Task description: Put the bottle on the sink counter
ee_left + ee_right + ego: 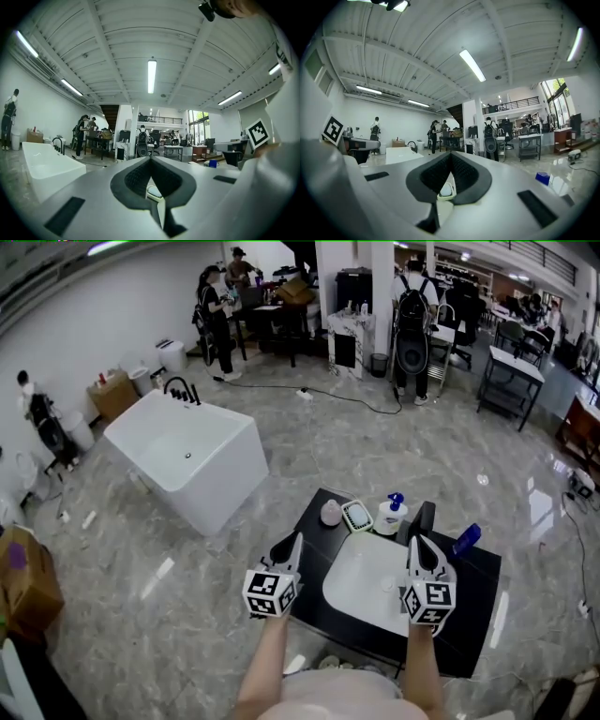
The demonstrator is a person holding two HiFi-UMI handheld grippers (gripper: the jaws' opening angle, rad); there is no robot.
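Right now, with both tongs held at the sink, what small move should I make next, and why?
Probably open the right tongs and ease them toward the small blue bottle just to their right. They are shut on nothing, and that bottle is nearer them than the left tongs.

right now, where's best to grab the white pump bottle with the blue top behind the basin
Likely the round white body of the white pump bottle with the blue top, below the pump head, coming from the front over the white sink basin with the right gripper. It stands upright at the back, and the body is wider than the pump.
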